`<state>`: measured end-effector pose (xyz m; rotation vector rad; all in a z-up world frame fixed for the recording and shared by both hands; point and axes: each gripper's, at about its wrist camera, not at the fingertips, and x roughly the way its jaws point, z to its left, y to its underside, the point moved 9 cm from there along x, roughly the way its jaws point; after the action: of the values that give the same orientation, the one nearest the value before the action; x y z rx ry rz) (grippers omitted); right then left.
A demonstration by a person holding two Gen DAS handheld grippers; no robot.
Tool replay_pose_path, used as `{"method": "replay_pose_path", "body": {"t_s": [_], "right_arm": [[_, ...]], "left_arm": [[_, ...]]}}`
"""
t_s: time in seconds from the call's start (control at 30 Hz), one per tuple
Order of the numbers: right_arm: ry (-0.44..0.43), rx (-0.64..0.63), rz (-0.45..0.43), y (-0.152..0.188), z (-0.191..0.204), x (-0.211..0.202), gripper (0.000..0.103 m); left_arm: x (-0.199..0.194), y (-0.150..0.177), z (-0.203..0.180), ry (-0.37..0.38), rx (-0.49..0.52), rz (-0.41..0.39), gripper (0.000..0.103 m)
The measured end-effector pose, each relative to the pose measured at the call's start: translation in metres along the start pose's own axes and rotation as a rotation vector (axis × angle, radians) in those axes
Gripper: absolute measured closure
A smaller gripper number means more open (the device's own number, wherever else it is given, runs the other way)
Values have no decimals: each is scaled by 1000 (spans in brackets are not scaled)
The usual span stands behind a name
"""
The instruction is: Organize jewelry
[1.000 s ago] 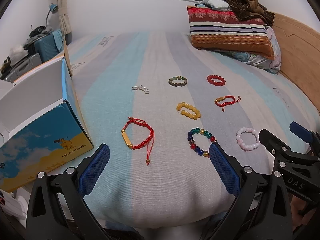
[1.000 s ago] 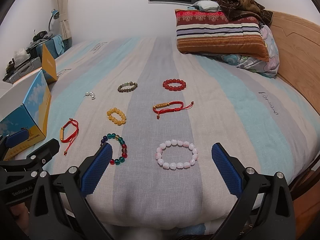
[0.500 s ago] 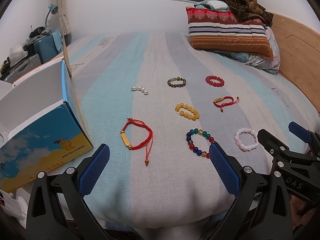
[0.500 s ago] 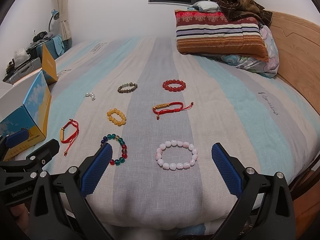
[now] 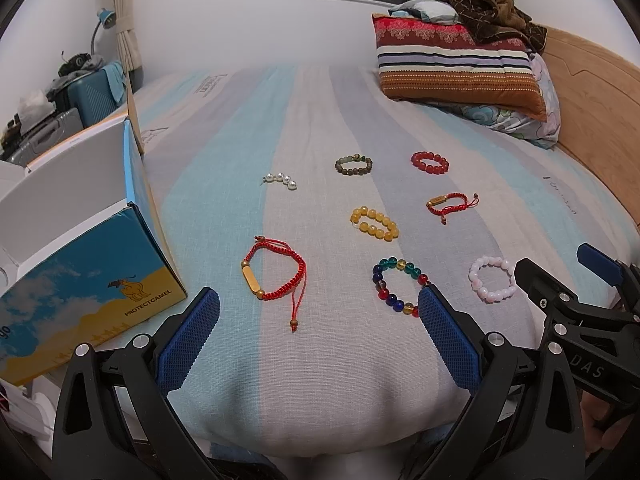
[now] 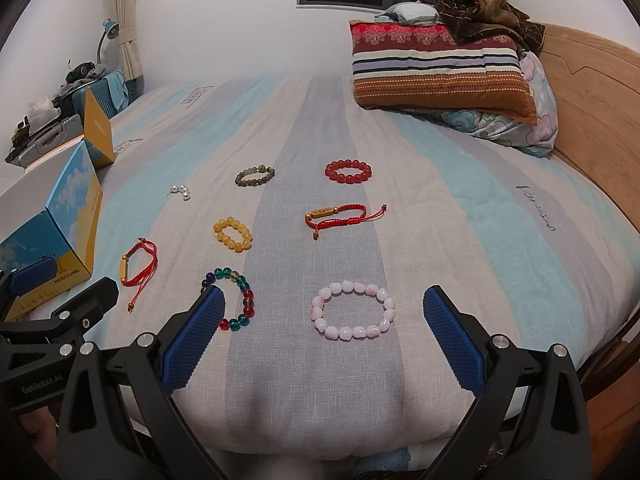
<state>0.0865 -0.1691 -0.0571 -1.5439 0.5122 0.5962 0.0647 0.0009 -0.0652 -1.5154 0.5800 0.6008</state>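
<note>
Several bracelets lie on the striped bed. A red cord bracelet with a gold bar point(image 5: 275, 272) point(image 6: 138, 266) lies near the box. A multicoloured bead bracelet point(image 5: 396, 286) point(image 6: 236, 300), a pink bead bracelet point(image 5: 492, 284) point(image 6: 352, 310), a yellow one point(image 5: 374, 224) point(image 6: 232, 234), a second red cord one point(image 5: 450, 204) point(image 6: 340, 216), a red bead one point(image 5: 430, 162) point(image 6: 348, 171), an olive one point(image 5: 353, 165) point(image 6: 255, 175) and pearls point(image 5: 281, 180) point(image 6: 181, 192) lie farther out. My left gripper point(image 5: 316, 340) and right gripper point(image 6: 324, 340) are open and empty at the bed's near edge.
An open blue and yellow cardboard box point(image 5: 80, 240) point(image 6: 68, 216) stands at the left of the bed. A striped pillow point(image 5: 456, 68) point(image 6: 440, 68) with clothes on top lies at the far right by the wooden headboard point(image 5: 592, 120). Suitcases point(image 5: 80, 96) stand at far left.
The left wrist view has shifted slightly; the bracelets sit a touch lower and left in it. Both grippers stay open. No bracelet has moved.
</note>
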Motion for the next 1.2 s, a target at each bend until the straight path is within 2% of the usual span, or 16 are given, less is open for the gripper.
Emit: {"method": "replay_pose_path", "body": {"t_s": [0.27, 0.43, 0.57, 0.73, 0.9, 1.0, 1.2], "right_arm": [[3, -4, -4, -3, -1, -1, 7], [4, -17, 9, -12, -4, -1, 7], [5, -17, 54, -19, -10, 6, 7], [8, -12, 135, -20, -19, 26, 8], [3, -20, 213, -16, -25, 55, 8], [9, -8, 235, -23, -32, 71, 8], [22, 3, 285, -45, -40, 117, 8]], "left_arm": [[0, -8, 1, 6, -11, -2, 6], [8, -34, 6, 3, -21, 11, 6], [23, -57, 8, 30, -35, 53, 6], [58, -88, 12, 43, -37, 128, 6], [110, -110, 20, 18, -33, 202, 6], [142, -114, 29, -17, -38, 244, 6], [187, -114, 34, -12, -77, 297, 6]]}}
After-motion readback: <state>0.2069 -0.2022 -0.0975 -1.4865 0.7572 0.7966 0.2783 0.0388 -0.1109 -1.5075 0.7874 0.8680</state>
